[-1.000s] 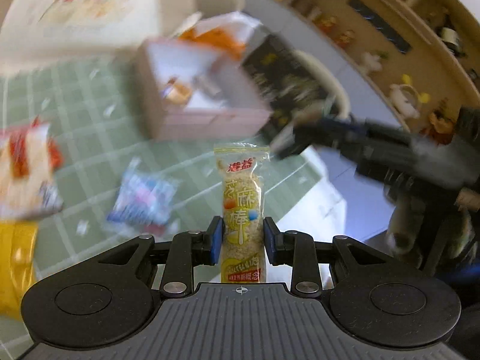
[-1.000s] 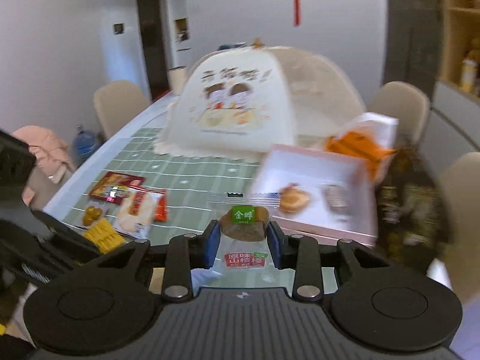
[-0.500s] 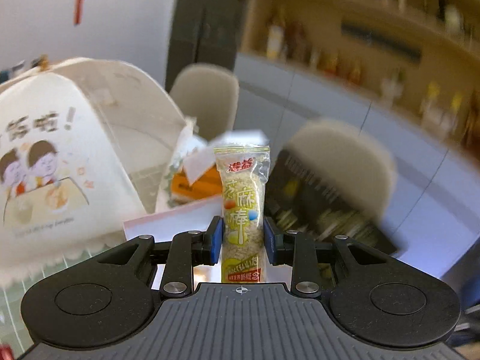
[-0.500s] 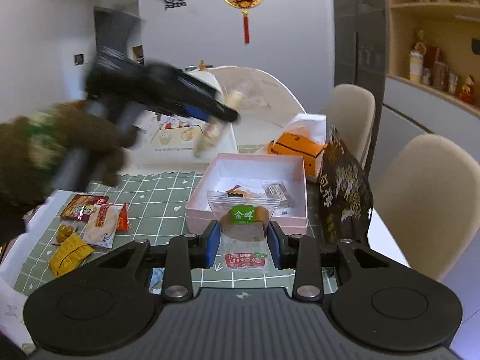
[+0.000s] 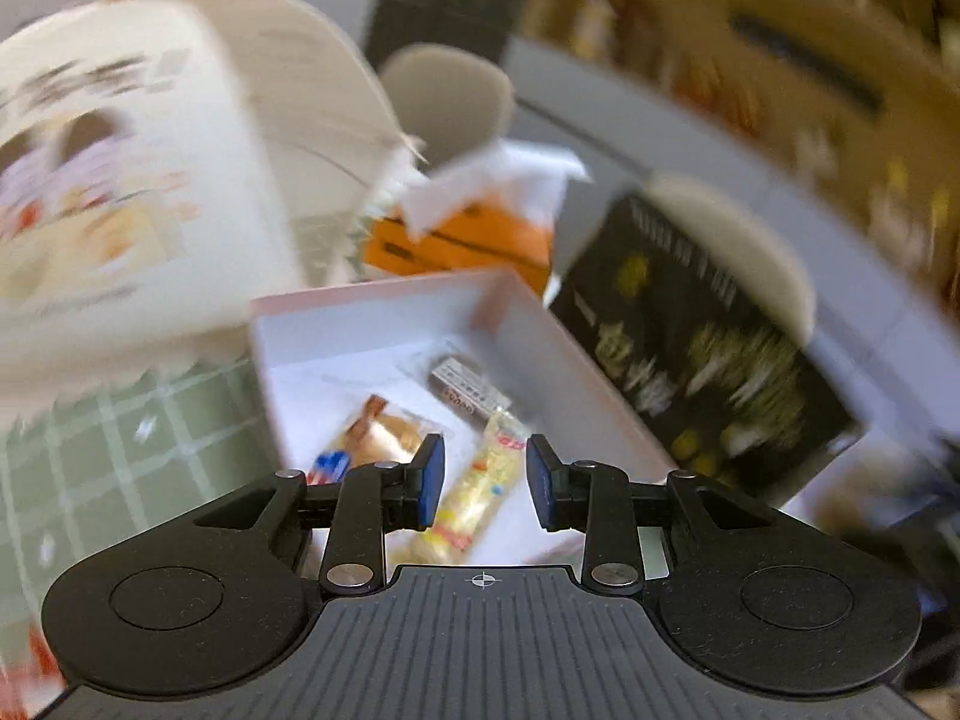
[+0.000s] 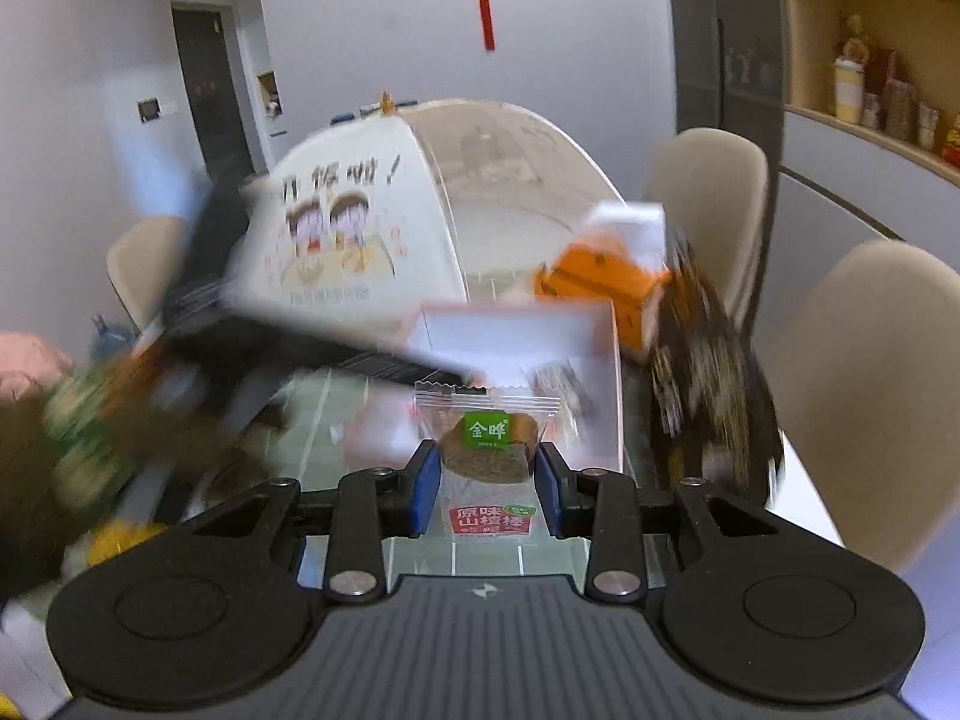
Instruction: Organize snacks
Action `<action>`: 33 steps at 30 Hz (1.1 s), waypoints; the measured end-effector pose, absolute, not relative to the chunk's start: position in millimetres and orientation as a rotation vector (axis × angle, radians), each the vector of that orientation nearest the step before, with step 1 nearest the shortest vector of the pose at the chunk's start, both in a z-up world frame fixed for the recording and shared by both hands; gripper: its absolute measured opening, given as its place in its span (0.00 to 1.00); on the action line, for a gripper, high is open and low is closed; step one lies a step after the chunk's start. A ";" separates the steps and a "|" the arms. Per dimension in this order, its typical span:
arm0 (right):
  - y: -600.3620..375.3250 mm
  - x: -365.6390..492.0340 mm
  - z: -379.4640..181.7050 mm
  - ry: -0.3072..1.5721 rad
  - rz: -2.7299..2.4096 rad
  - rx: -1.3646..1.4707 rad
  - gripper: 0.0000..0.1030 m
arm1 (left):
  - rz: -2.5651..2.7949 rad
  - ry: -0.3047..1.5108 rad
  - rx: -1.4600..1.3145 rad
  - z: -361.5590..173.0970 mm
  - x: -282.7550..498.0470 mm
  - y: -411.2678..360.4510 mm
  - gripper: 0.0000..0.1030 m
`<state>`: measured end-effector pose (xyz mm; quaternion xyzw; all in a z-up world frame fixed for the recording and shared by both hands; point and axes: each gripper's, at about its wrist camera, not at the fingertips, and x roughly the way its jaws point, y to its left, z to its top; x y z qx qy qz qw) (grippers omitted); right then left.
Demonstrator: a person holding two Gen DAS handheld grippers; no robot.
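Left gripper [image 5: 480, 474]: jaws apart, yellow rice bar [image 5: 480, 480] released, lying in pink box [image 5: 384, 300] at 6 o'clock. Right gripper [image 6: 486, 468]: clamped on hawthorn snack [image 6: 487, 444]. Advance toward 12 o'clock over box, lower, then release.

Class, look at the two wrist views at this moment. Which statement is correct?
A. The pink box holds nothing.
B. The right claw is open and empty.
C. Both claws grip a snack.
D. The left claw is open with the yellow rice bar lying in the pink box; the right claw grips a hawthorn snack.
D: the left claw stands open over the yellow rice bar in the pink box, while the right claw clamps the hawthorn snack.
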<state>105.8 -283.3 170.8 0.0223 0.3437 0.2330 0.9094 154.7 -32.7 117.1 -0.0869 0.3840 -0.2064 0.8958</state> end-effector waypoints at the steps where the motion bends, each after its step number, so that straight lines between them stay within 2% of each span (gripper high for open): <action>1: -280.6 126.3 176.8 0.723 0.496 0.056 0.33 | -0.423 0.795 -0.211 120.6 142.8 -23.1 0.33; 5: -265.1 221.8 171.9 0.868 0.495 0.163 0.33 | -0.398 0.859 -0.264 107.2 81.3 4.1 0.33; 9: -244.0 307.1 114.1 1.116 0.457 0.423 0.33 | -0.352 0.955 -0.330 72.7 26.3 28.6 0.33; 13: -229.5 339.8 46.5 1.274 0.373 0.615 0.35 | -0.260 1.016 -0.352 53.1 -6.2 58.0 0.33; 18: -227.6 317.2 49.4 1.196 0.299 0.468 0.37 | -0.067 0.928 -0.372 67.8 -29.8 117.9 0.33; 20: -224.7 294.9 66.4 1.108 0.308 0.366 0.49 | 0.053 0.884 -0.394 71.8 -31.6 149.5 0.33; 21: -220.5 285.1 73.5 1.069 0.309 0.305 0.50 | 0.114 0.874 -0.409 71.8 -30.9 164.7 0.33; 27: -184.4 202.7 96.0 0.905 0.350 -0.020 0.51 | 0.379 0.873 -0.436 67.0 -13.2 236.4 0.33; 33: -164.2 135.0 102.5 0.839 0.437 -0.072 0.55 | 0.360 0.890 -0.431 60.0 3.6 242.9 0.33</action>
